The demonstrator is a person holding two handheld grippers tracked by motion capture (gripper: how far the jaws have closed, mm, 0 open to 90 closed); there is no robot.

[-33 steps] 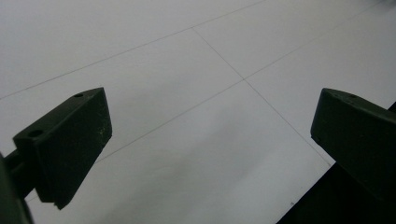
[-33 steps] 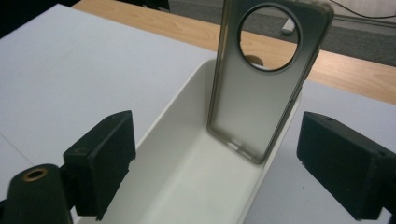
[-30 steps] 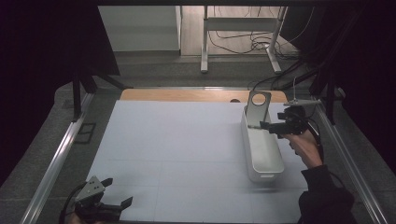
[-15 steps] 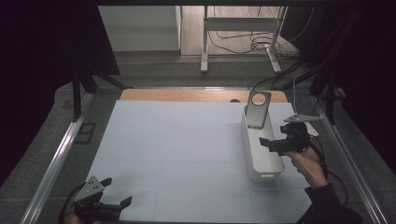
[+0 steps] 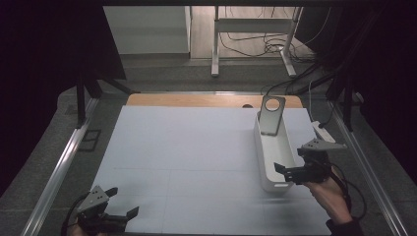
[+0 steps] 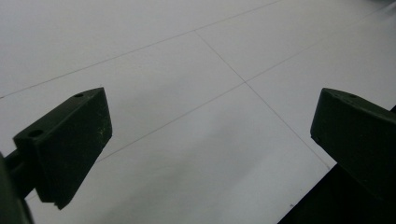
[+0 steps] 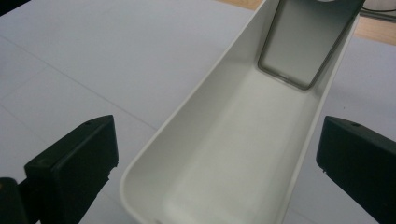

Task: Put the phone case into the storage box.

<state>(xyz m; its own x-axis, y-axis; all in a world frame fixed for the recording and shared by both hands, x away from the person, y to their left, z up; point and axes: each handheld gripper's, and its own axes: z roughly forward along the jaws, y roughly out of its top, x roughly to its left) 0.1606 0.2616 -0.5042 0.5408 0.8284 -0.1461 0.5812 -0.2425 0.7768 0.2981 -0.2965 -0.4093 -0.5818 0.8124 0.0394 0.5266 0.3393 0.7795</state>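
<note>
A long white bin (image 5: 268,157) lies on the right side of the white table mat, empty inside. A grey metal plate (image 5: 271,115) with a round hole leans upright in its far end. My right gripper (image 5: 288,171) hovers over the bin's near end, open, jaws set wider than the bin. In the right gripper view the bin (image 7: 233,140) runs away between the jaws of the right gripper (image 7: 217,140), with the plate (image 7: 303,42) at the far end. My left gripper (image 5: 123,201) rests open at the mat's near left corner; the left gripper (image 6: 210,116) holds nothing.
The white mat (image 5: 187,147) covers most of the table, with a wooden strip (image 5: 196,101) along its far edge. Metal rails (image 5: 59,167) run down both sides. A white power strip (image 5: 322,132) with cables lies right of the bin.
My right gripper has drawn back toward the person, from beside the plate at the bin's far end to its near end. The left gripper has stayed put.
</note>
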